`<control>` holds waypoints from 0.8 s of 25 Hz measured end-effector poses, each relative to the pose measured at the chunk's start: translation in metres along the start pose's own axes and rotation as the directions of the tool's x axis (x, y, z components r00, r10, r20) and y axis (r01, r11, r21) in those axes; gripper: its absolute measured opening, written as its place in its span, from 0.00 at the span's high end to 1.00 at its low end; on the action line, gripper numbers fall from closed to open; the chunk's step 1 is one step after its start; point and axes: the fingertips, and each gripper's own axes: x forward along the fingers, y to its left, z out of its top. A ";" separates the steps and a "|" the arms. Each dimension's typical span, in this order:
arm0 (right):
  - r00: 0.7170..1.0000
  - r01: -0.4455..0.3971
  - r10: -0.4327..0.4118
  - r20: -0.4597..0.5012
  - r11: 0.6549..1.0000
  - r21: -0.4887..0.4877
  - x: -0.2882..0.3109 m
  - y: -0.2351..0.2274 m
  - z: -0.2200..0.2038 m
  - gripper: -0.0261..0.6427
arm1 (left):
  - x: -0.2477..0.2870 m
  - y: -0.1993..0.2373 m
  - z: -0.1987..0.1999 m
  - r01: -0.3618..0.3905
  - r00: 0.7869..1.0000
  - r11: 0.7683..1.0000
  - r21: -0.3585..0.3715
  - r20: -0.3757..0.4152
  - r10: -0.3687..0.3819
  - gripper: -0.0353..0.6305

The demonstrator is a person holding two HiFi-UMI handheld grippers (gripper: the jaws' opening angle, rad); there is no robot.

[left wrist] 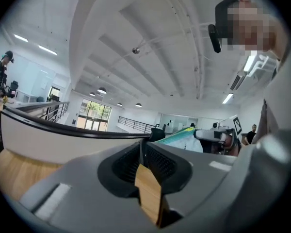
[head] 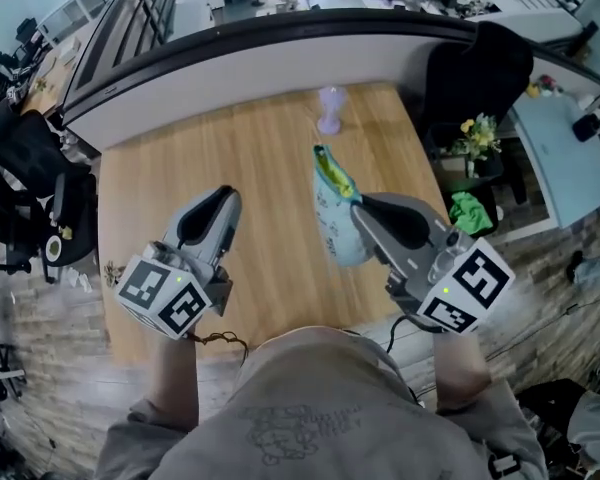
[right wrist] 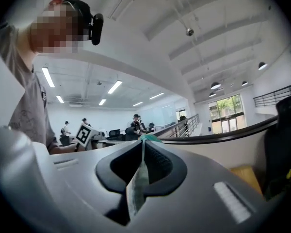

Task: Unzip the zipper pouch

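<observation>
The zipper pouch [head: 332, 216] is pale blue and white with a green-yellow top edge. It hangs upright in the air above the wooden table [head: 250, 158]. My right gripper [head: 366, 208] is shut on its right edge, and in the right gripper view the pouch cloth [right wrist: 137, 184] is pinched between the jaws of the right gripper [right wrist: 143, 147]. My left gripper [head: 216, 200] floats to the left of the pouch, apart from it. Its jaws stand a little apart with nothing between them, seen in the left gripper view [left wrist: 141, 147]. That view also shows the pouch [left wrist: 183, 137] off to the right.
A small translucent purple vessel [head: 330, 110] stands near the table's far edge. A dark curved counter [head: 280, 36] runs behind the table. A black chair [head: 480, 68], yellow flowers [head: 477, 136] and a green object [head: 470, 213] stand to the right of the table.
</observation>
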 end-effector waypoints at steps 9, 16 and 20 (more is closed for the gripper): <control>0.956 0.249 -0.221 0.193 0.959 -0.134 -0.003 -0.011 0.058 0.92 | -0.004 -0.002 0.058 -0.092 0.991 0.984 0.150 0.113 0.075 0.91; 0.928 0.322 -0.284 0.242 0.938 -0.132 -0.017 -0.013 0.063 0.92 | -0.015 -0.012 0.067 -0.158 0.981 0.959 0.234 0.148 0.126 0.95; 0.930 0.340 -0.306 0.204 0.927 -0.157 -0.019 -0.013 0.050 0.92 | -0.019 -0.007 0.049 -0.213 0.977 0.911 0.353 0.107 0.186 0.95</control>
